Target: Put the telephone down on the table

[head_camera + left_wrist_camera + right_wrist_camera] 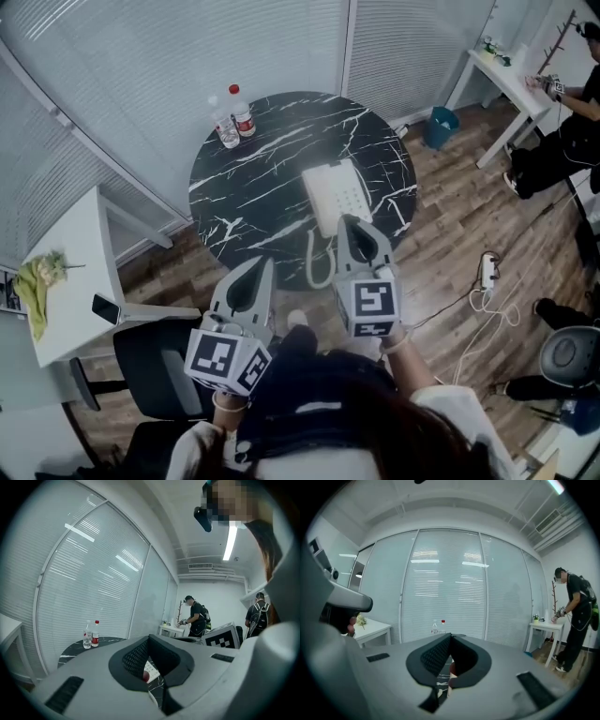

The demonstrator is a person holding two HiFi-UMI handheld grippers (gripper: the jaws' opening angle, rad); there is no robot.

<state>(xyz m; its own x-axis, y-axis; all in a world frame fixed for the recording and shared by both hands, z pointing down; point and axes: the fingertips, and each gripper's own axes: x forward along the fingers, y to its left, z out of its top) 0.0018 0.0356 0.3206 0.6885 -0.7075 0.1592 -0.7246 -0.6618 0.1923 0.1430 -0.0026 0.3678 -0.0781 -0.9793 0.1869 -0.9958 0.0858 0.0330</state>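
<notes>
Plainly, the telephone [336, 192] lies flat on the round table [253, 187], toward its right side. It is a white plastic slab with rows of small keys, and its pale cord [319, 262] loops off the table's near edge. The tabletop is glossy black stone with white veins.

At the table's far left rim stand two clear plastic bottles [234, 115]. One has a red cap and a red label, but the print is too small to read.

The left gripper [260, 265] is smooth grey plastic and hangs just off the table's near edge. Its jaws are closed together with nothing between them, and their inner faces are dark and ribbed. The right gripper [349, 223] is built the same and is likewise clenched and empty. Its tip lies over the telephone's near end, and whether it touches cannot be told. Each gripper carries a cube with black-and-white square markers, a pattern rather than writing.

From the left gripper view, only a sliver of white keys shows through the opening behind the jaws. From the right gripper view, that opening shows little more than a strip of veined tabletop.

Left of the table stands a white side table [70, 272] with a yellow-green bundle [37, 281] on it, too blurred to name. Right of the table, on the wooden floor, sit a blue bin [441, 127] and a white power strip [487, 270]. Ribbed white blinds cover the curved glass beyond the table.
</notes>
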